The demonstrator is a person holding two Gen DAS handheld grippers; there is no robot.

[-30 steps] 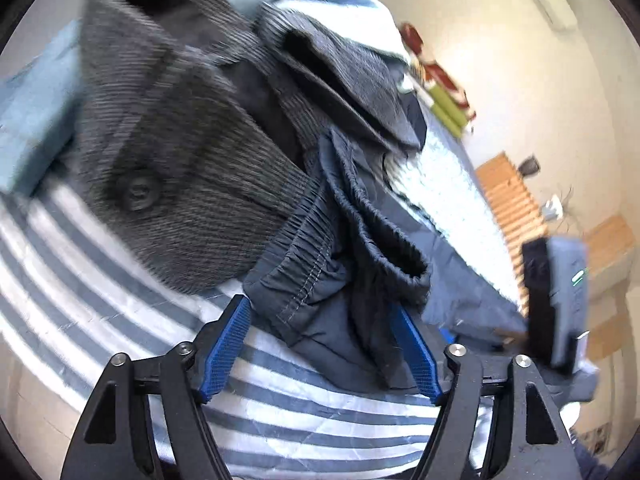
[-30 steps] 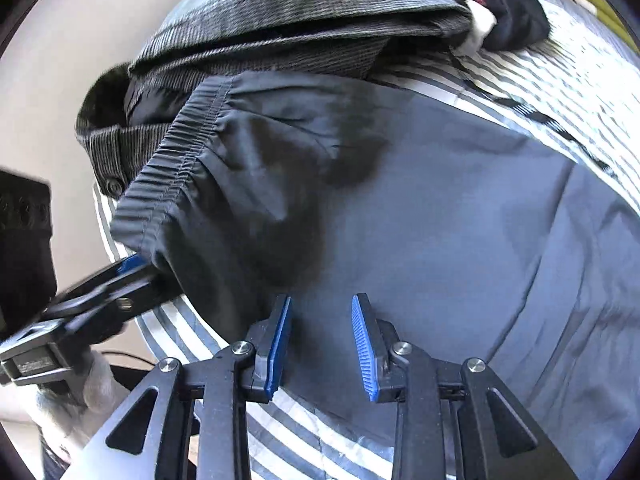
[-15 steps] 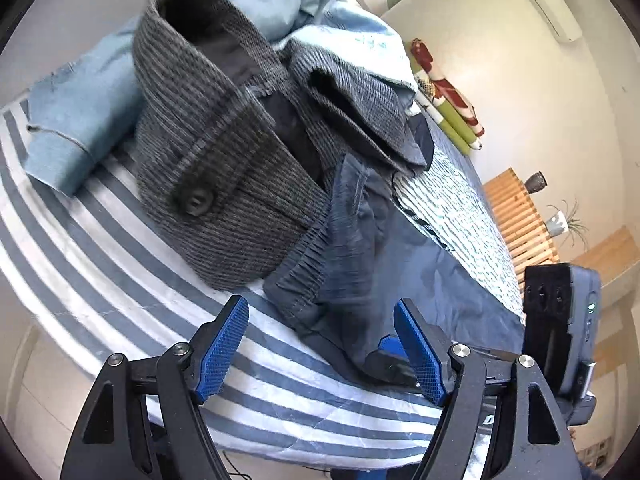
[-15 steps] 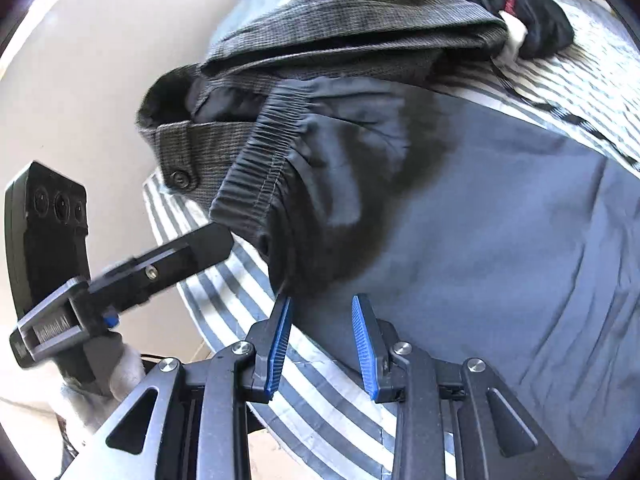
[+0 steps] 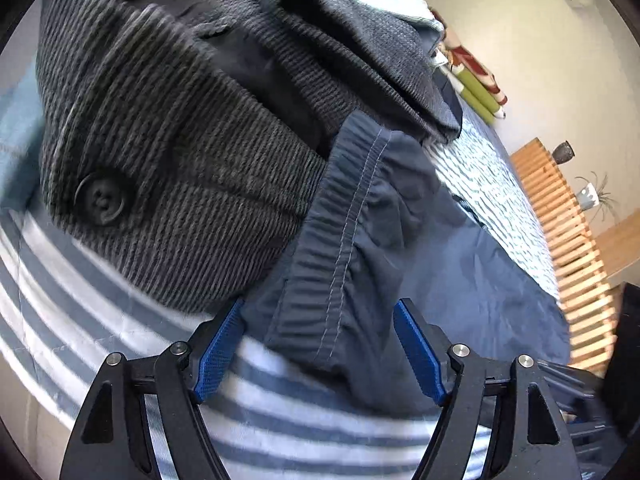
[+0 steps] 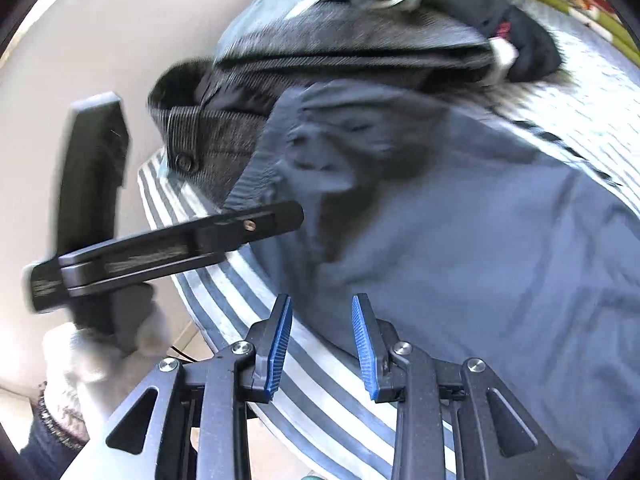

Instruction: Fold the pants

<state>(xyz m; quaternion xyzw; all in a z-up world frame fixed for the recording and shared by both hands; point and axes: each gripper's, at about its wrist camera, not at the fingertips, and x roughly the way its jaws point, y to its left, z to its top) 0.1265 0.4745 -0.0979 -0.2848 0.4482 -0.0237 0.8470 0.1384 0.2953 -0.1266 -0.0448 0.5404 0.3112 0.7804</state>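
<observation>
Dark navy pants [image 6: 460, 248] lie spread on the striped bed, their elastic waistband [image 5: 336, 248] bunched at the near corner. My left gripper [image 5: 320, 312] stands open wide, and the waistband corner lies between its blue pads without being pressed. From the right wrist view, the left gripper [image 6: 288, 216] reaches in from the left over that waistband, held by a gloved hand [image 6: 80, 356]. My right gripper [image 6: 322, 304] hovers over the pants' near edge, its pads a narrow gap apart, gripping nothing.
Grey corduroy pants [image 5: 160, 140] with a button lie piled against the waistband, with light blue jeans [image 5: 16, 120] behind. A black garment [image 6: 520, 36] is beyond. The striped sheet [image 5: 80, 300] ends at the bed's corner. A wooden slatted frame [image 5: 568, 248] and green rolls [image 5: 476, 92] stand at the right.
My left gripper drew back, then came in close and low, so the waistband corner now lies between its pads. My right gripper has risen and backed off the pants' edge.
</observation>
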